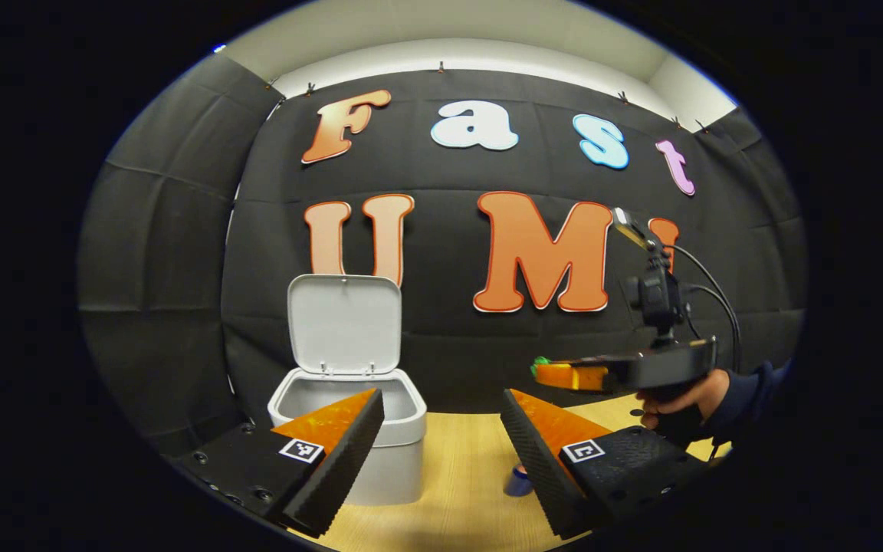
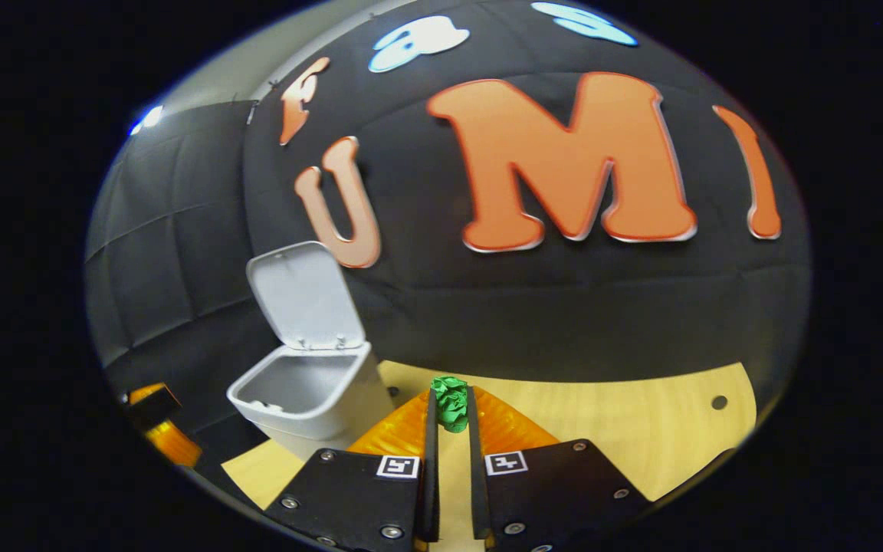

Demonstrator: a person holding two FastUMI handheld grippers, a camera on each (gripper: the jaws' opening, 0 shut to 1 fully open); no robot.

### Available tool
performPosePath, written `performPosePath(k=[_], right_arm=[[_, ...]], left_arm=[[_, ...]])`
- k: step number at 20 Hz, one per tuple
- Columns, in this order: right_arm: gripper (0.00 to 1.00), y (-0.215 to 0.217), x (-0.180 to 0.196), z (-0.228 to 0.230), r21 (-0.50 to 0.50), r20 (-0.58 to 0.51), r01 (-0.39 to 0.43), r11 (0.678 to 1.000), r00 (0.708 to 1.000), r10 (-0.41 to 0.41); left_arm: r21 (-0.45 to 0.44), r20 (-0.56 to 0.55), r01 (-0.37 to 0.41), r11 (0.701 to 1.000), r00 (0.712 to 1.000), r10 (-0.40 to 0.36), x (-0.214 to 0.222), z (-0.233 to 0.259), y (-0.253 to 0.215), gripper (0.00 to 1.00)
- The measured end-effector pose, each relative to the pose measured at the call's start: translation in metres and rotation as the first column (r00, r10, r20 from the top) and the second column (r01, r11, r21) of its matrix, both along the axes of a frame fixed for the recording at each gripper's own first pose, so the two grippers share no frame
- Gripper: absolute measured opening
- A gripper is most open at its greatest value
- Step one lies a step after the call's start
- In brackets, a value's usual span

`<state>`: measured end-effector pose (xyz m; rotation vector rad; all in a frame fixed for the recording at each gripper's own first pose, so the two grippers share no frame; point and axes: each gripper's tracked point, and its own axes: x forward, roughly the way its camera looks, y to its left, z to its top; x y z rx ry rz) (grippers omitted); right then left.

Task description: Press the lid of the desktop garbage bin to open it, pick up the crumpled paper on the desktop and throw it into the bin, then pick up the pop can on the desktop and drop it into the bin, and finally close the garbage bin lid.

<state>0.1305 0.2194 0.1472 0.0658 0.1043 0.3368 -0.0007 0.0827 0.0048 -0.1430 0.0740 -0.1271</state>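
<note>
The white desktop bin stands on the wooden table with its lid raised upright at the back. My left gripper hovers open in front of it, nothing between its fingers. A blue pop can peeks out beside the right finger. Off to the right, a hand holds my right gripper in the air, green crumpled paper at its tip. In the right gripper view, my right gripper is shut on the green paper, to the right of the open bin and its lid.
The light wooden table runs back to the black cloth wall. A small hole sits in the tabletop at the right. My left gripper shows at the far left edge, left of the bin.
</note>
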Motion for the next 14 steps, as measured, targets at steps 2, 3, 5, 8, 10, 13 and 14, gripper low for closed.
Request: performPosePath(k=[2,3,5,8,10,13,14], right_arm=[[0.16,0.048,0.007,0.004,-0.027,-0.01,-0.068,0.997,0.998,0.068],[0.17,0.072,0.011,0.0,-0.042,-0.022,-0.106,0.994,0.994,0.105],[0.17,0.112,0.023,-0.003,-0.08,-0.047,-0.158,0.984,0.987,0.155],[0.17,0.15,0.066,-0.011,-0.135,-0.121,-0.232,0.963,0.969,0.217],[0.22,0.151,0.089,-0.005,-0.164,-0.149,-0.263,0.951,0.959,0.24],[0.31,0.121,0.09,0.029,-0.2,-0.128,-0.276,0.94,0.959,0.254],[0.46,0.105,0.092,0.045,-0.211,-0.111,-0.272,0.939,0.961,0.253]], left_arm=[[0.004,0.006,-0.041,0.999,0.999,0.041,-0.003,-0.001,0.025,0.97],[0.004,0.006,-0.063,0.998,0.998,0.063,-0.005,-0.001,0.037,0.96],[0.005,0.004,-0.114,0.993,0.994,0.114,-0.008,-0.005,0.063,0.96],[-0.009,-0.017,-0.189,0.982,0.982,0.188,-0.018,-0.018,0.098,0.96],[-0.016,-0.036,-0.238,0.971,0.971,0.237,-0.026,-0.026,0.12,0.96],[-0.025,-0.052,-0.278,0.96,0.96,0.277,-0.026,-0.033,0.136,0.95],[-0.03,-0.061,-0.276,0.961,0.96,0.274,-0.023,-0.037,0.134,0.94]])
